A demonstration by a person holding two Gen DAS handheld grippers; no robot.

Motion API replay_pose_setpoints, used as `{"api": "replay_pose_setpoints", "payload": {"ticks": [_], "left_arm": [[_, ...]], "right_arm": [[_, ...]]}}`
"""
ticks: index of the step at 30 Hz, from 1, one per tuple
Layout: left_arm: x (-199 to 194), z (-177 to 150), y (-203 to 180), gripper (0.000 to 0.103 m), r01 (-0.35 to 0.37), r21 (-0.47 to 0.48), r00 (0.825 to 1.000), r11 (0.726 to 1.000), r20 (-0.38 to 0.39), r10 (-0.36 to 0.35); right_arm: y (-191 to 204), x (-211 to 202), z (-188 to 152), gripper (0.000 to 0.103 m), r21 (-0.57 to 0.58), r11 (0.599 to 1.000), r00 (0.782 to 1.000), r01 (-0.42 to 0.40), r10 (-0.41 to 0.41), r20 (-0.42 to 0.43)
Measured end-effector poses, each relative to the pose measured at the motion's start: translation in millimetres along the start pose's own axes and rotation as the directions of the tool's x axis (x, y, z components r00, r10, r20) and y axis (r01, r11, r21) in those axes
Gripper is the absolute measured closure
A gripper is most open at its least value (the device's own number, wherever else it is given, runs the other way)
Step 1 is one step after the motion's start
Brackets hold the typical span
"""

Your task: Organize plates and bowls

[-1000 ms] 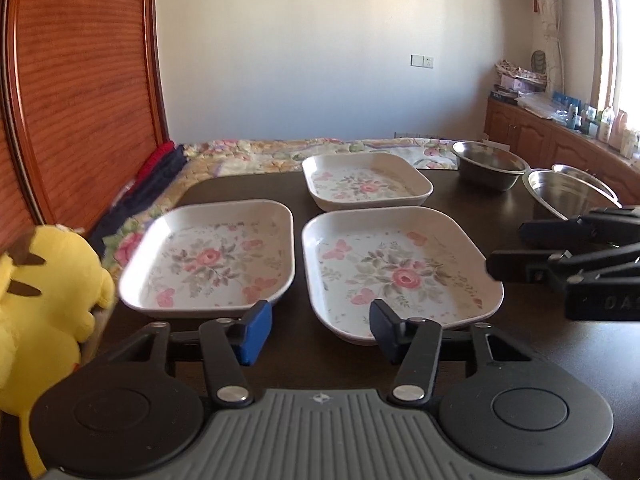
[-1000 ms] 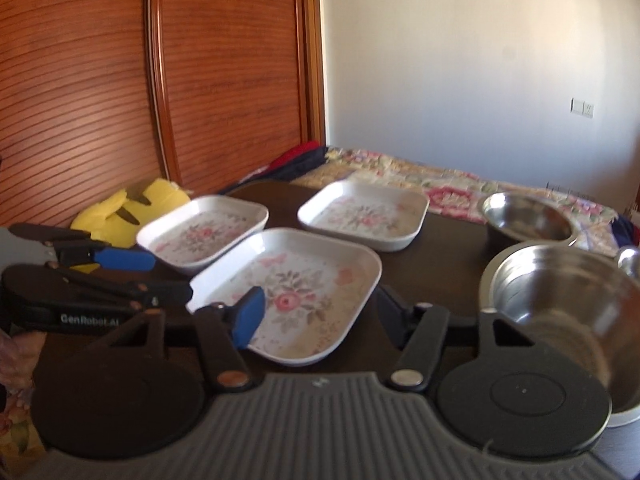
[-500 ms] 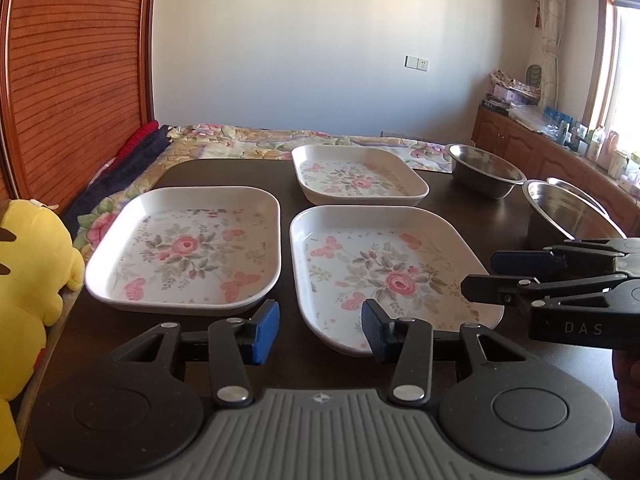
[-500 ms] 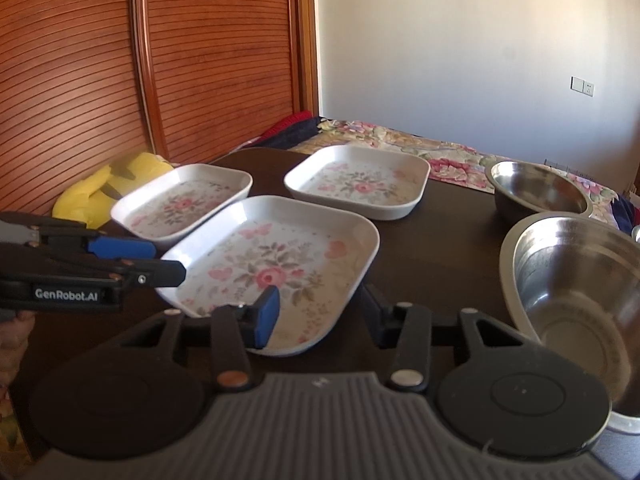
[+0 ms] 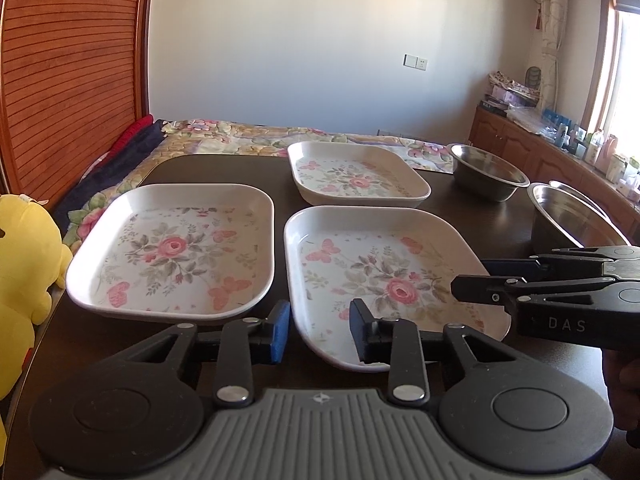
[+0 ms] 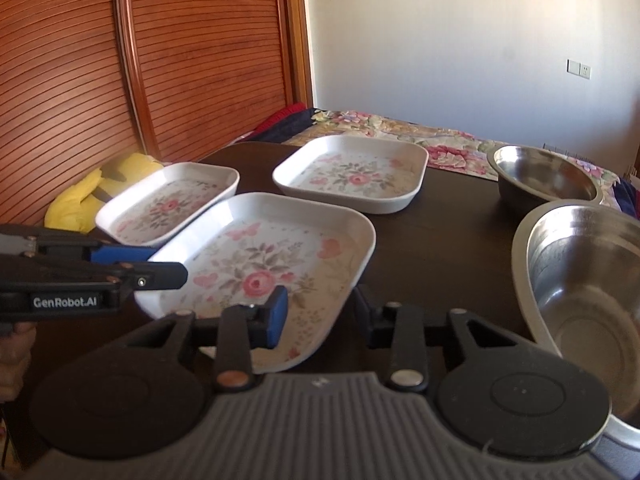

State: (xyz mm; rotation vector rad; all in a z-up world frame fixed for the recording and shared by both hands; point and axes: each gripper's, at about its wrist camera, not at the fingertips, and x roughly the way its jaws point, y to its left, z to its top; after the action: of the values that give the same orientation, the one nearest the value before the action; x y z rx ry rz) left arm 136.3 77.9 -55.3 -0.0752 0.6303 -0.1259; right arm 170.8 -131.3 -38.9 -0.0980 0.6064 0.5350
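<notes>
Plates [image 5: 392, 280] & steel bowls [image 6: 580, 280] on table all empty; both grippers [image 5: 320, 332] [image 6: 320, 316] closing round near plate's rim, not pinched yet

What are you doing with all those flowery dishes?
A person holds a hand-held gripper in each hand over a dark table. Both are aimed at the nearest floral tray. The left hand-held gripper and the right hand-held gripper are closing their jaws around its near rim, but neither is squeezing it yet. Two more floral trays and some steel bowls sit untouched.
</notes>
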Motion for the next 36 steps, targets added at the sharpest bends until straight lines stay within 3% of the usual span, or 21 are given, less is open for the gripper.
{"api": "replay_pose_setpoints", "payload": {"ticks": [13,36], "left_arm": [[-5.1,-1.8,-1.9,0.079,-0.001,-0.001,1.000,1.000,0.006,0.001],[-72.7,-38.7,-21.4,0.079,0.034,0.059,0.999,0.998,0.039,-0.036]], "right_arm": [[-7.5,3.1,-3.6,0.079,0.039,0.999,1.000,-0.006,0.006,-0.013],[13.9,-66.2,-36.4,0.079,0.017,1.000,0.997,0.014,-0.016,0.073]]}}
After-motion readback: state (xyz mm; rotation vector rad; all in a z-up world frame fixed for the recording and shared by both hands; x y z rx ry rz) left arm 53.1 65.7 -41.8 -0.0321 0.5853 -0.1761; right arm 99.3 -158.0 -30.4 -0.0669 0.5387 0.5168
